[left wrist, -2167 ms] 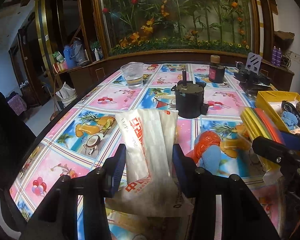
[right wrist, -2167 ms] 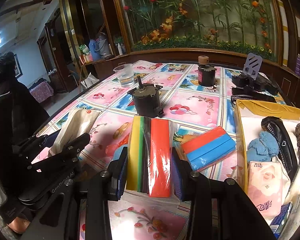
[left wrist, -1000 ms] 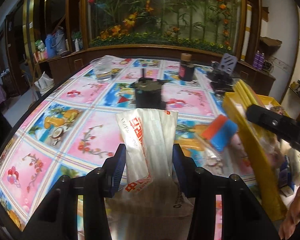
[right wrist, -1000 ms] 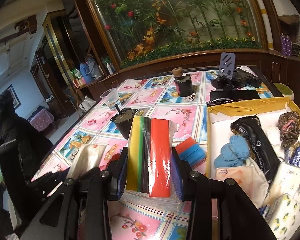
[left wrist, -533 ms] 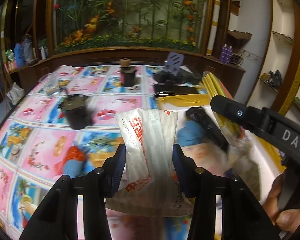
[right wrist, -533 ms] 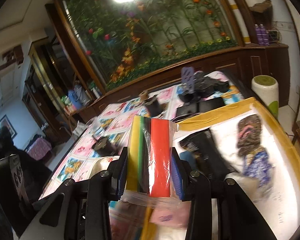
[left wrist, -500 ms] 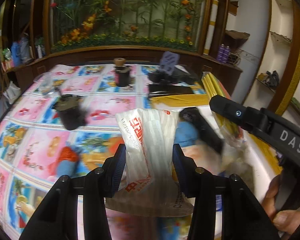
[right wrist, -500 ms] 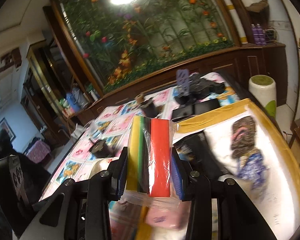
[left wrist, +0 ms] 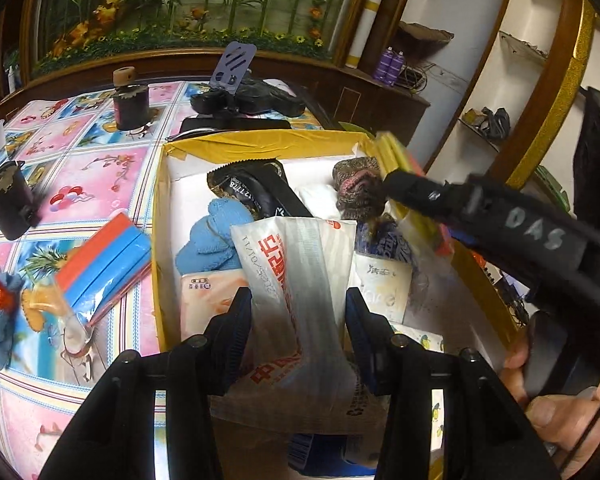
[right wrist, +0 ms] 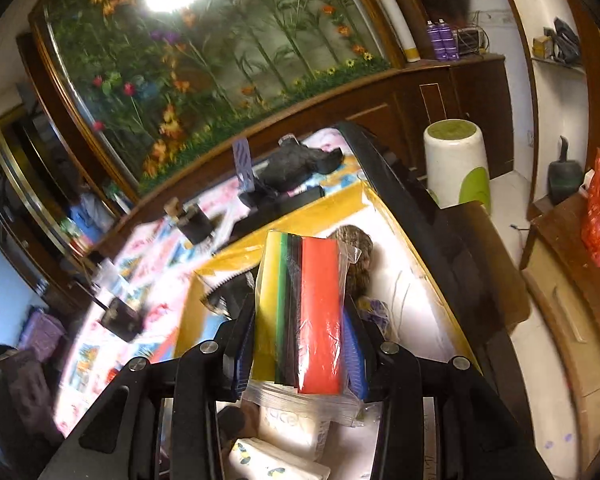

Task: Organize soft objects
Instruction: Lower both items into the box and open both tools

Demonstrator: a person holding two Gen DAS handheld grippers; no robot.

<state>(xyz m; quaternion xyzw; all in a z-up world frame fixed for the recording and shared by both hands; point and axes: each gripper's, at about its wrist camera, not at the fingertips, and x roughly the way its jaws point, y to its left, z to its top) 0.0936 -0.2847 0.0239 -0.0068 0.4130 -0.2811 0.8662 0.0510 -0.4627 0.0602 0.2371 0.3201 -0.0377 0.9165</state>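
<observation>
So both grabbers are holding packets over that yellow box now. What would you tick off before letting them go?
1. Left gripper has a firm hold on the white tissue packet: ok, pinched between both fingers.
2. Right gripper holds the bagged coloured sponges: ok.
3. Both loads are over the yellow box, not the table: ok.
4. Free room below the tissue packet: not ok, the blue cloth and other packets already lie there, so it will land on top of them.
5. Free room below the sponges: cannot tell, the bag hides what is under it.
6. The two grippers are apart from each other: ok.
</observation>
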